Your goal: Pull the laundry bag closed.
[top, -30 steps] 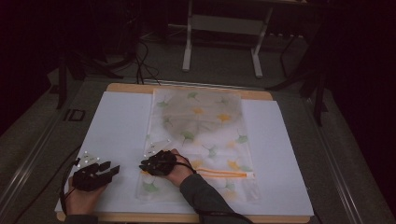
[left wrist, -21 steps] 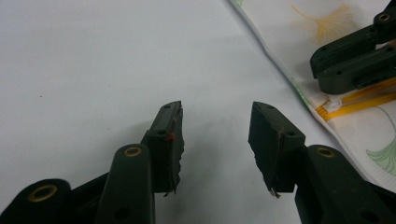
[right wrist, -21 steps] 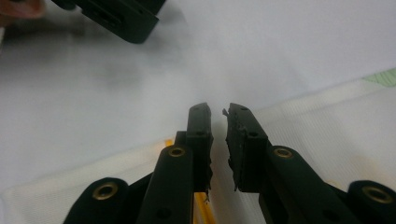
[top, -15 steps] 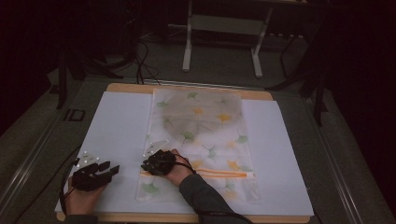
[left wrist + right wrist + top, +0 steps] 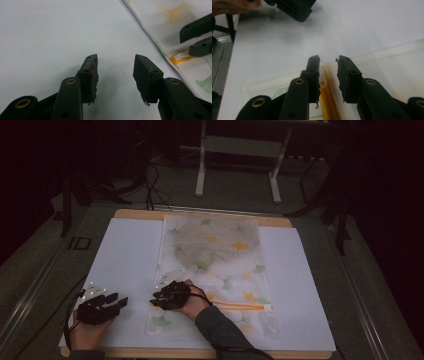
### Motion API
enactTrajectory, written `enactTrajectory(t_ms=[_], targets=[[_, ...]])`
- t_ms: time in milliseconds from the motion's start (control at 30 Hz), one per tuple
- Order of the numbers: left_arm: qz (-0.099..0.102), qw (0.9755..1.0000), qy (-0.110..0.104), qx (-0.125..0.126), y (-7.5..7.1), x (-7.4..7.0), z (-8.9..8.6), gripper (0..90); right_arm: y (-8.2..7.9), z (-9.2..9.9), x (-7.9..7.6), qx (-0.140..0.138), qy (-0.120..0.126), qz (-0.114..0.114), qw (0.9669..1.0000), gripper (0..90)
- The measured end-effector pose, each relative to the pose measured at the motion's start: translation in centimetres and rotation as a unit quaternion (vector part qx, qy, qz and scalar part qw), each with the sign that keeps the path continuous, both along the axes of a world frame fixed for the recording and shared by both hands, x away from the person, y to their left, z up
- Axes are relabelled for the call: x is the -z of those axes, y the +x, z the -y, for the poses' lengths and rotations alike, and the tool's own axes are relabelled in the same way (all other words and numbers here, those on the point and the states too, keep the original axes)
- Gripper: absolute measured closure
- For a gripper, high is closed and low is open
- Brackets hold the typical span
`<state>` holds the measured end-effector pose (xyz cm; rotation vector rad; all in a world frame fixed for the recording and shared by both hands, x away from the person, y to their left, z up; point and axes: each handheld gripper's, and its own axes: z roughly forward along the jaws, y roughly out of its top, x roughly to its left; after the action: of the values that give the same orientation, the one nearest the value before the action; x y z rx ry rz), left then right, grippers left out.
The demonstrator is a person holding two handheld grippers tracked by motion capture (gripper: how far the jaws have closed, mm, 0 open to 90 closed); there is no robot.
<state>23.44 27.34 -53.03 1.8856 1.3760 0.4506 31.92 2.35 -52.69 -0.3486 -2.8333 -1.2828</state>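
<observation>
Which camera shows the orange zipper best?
The right gripper view: the orange zipper runs close up between the right gripper's open jaws. The high view shows it whole but small; the left gripper view, its end.

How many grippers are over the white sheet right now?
2. The left gripper hovers over bare white sheet near the front left corner; the right gripper sits at the left end of the bag's orange zipper.

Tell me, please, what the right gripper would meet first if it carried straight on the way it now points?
Probably the left gripper. The right gripper, jaws just opened with the orange zipper strip of the translucent leaf-printed plastic bag between them, points across bare white paper towards it; depth is unclear.
</observation>
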Motion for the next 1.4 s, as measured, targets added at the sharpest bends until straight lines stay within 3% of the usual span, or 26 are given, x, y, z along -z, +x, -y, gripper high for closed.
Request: enactTrajectory(t_ms=[200,433,733,933,1167,1267,1400], targets=[[0.0,1.0,0.0,0.001,0.0,0.0,0.0,54.6,0.1,0.0,0.5,-0.013,-0.013,-0.009,0.9998,70.0],[-0.003,1.0,0.002,0.007,0.0,0.0,0.2,54.8,0.3,0.0,1.1,-0.011,-0.019,-0.019,0.9996,77.2],[-0.006,0.9999,-0.002,0.014,0.0,0.0,0.4,54.9,0.1,-0.2,1.2,-0.019,-0.026,-0.012,0.9994,83.2],[-0.008,0.9993,-0.009,0.036,-0.4,-0.3,1.1,54.9,0.1,0.0,1.0,-0.018,-0.022,-0.009,0.9996,83.5],[-0.021,0.9978,-0.022,0.058,-0.3,-0.3,1.7,54.8,0.0,0.0,0.7,-0.018,-0.024,-0.005,0.9995,83.5],[-0.031,0.9949,-0.049,0.082,-0.3,-0.4,2.3,54.5,-0.1,0.1,0.6,-0.017,-0.025,0.0,0.9996,83.5],[-0.04,0.992,-0.056,0.106,-0.1,-0.5,3.3,54.0,-0.1,0.1,0.5,-0.017,-0.024,0.001,0.9996,83.6]])
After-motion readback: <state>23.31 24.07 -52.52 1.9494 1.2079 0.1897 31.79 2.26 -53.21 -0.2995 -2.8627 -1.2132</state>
